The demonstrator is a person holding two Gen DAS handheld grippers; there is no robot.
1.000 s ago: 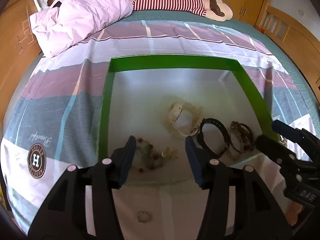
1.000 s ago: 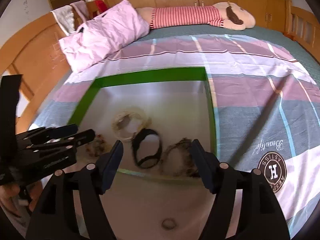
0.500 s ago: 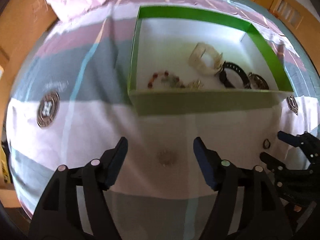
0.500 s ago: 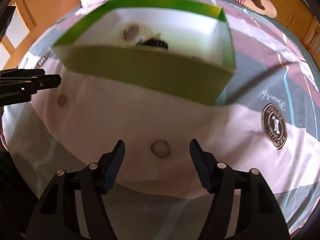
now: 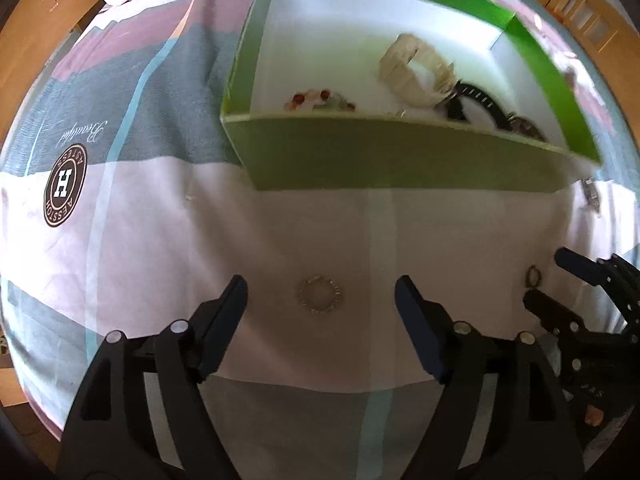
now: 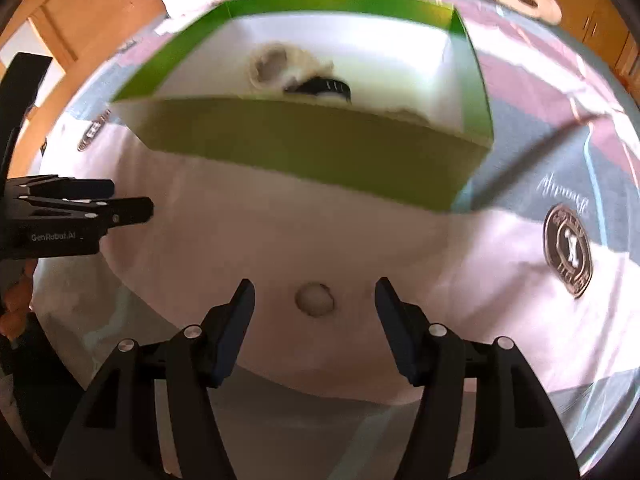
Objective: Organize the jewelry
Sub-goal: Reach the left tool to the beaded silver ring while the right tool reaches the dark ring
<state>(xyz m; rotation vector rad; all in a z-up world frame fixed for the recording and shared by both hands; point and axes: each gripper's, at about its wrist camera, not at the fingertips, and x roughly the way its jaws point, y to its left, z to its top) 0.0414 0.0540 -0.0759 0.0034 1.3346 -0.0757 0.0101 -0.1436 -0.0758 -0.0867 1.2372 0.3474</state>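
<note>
Silver ring (image 5: pixel 320 295) lies on the bedsheet (image 5: pixel 280 240) between the left gripper (image 5: pixel 320 300) jaws, just widening; darker ring (image 6: pixel 315 299) between the right gripper (image 6: pixel 315 300) jaws, just narrowing, neither pinched; green box (image 5: pixel 400 160) beyond.

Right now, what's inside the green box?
Inside the green box: a cream bracelet, a black band, a beaded strand, and a dark bracelet peeking over the near wall, which hides the floor just behind it.

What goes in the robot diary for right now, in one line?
left claw: open over ring | right claw: open over small ring | box: bracelets inside
</note>
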